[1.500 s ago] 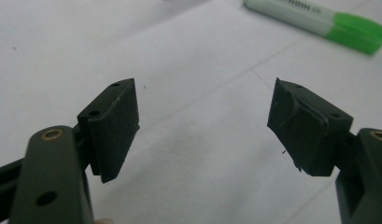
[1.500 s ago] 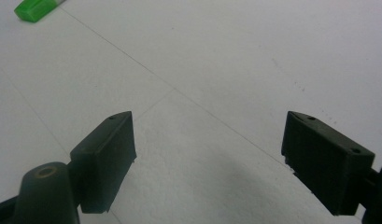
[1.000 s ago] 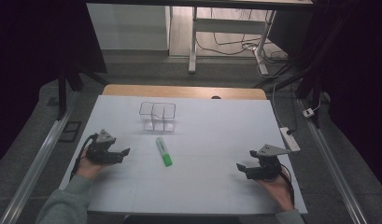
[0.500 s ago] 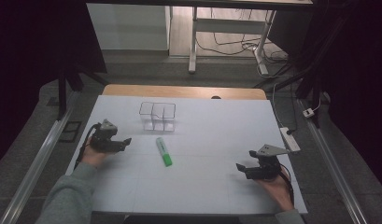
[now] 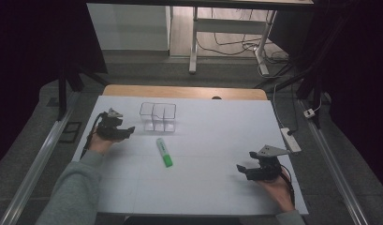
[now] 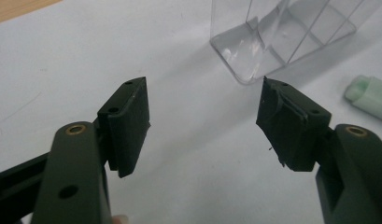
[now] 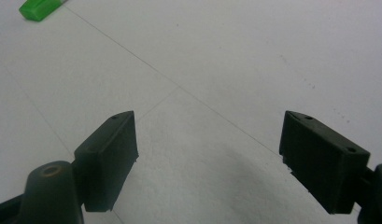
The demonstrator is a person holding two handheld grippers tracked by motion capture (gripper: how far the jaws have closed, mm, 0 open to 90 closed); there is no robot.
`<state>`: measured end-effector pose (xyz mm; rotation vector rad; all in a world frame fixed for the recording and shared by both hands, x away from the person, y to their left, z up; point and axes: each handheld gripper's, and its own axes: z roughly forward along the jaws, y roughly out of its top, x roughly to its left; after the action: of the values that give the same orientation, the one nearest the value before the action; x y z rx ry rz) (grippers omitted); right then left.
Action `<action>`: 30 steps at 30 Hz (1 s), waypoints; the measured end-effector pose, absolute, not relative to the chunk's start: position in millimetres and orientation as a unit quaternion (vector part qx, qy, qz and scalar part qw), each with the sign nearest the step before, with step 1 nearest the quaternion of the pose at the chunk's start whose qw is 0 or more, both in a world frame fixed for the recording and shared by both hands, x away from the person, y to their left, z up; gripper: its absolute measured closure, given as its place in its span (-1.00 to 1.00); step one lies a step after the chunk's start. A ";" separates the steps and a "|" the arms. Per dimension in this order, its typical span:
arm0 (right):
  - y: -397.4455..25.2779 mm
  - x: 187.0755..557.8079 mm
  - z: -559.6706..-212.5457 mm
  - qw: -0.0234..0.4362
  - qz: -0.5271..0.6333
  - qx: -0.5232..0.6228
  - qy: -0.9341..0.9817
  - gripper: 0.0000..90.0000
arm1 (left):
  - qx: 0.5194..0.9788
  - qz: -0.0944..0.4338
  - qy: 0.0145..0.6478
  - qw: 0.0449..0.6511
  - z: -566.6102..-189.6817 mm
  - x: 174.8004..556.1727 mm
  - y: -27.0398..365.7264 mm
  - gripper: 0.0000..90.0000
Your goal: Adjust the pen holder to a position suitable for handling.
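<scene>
From the high view, the green highlighter (image 5: 164, 152) lies untouched on the table (image 5: 212, 140), just in front of the clear organizer (image 5: 158, 116). In the left gripper view, the left gripper (image 6: 202, 121) gapes before the organizer, holding nothing. In the right gripper view, the right gripper (image 7: 207, 154) is spread wide, far off. Nothing appears done yet.

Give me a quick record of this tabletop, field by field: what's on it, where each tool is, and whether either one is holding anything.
surface: white table
container: clear plastic organizer, upright, far-left part of the table
marker: green highlighter, lying flat, just in front of the organizer, apart from it
left tool: open, holding nothing, beside the organizer's left side, aimed toward it
right tool: open, holding nothing, near right part of the table, well away from both items
contact: neither tool touches the organizer or highlighter
</scene>
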<state>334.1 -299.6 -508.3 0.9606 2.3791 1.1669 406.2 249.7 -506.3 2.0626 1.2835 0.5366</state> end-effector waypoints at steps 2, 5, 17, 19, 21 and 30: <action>-299.5 334.0 -508.4 0.161 0.407 0.337 0.834 -0.58 | 0.785 0.203 0.489 0.321 -506.2 408.8 249.6 -0.20; -299.5 334.2 -508.5 0.159 0.405 0.334 0.836 -0.58 | 0.784 0.203 0.489 0.324 -506.5 414.7 247.6 -0.03; -299.6 334.2 -509.6 0.157 0.405 0.335 0.836 -0.58 | 0.769 0.203 0.496 0.348 -506.0 432.7 243.7 0.88; -299.7 334.3 -509.7 0.156 0.404 0.335 0.837 -0.58 | 0.772 0.199 0.492 0.348 -506.9 435.1 242.2 0.97; -299.6 334.3 -509.9 0.156 0.403 0.335 0.837 -0.58 | 0.775 0.192 0.491 0.348 -508.3 438.1 241.0 0.98; -299.8 334.7 -511.1 0.156 0.400 0.336 0.838 -0.58 | 0.779 0.173 0.486 0.357 -512.2 447.2 232.8 0.98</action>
<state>334.7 -299.8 -511.1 0.9628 2.4007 1.1455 447.2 232.8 -512.2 2.0103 1.2561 0.4475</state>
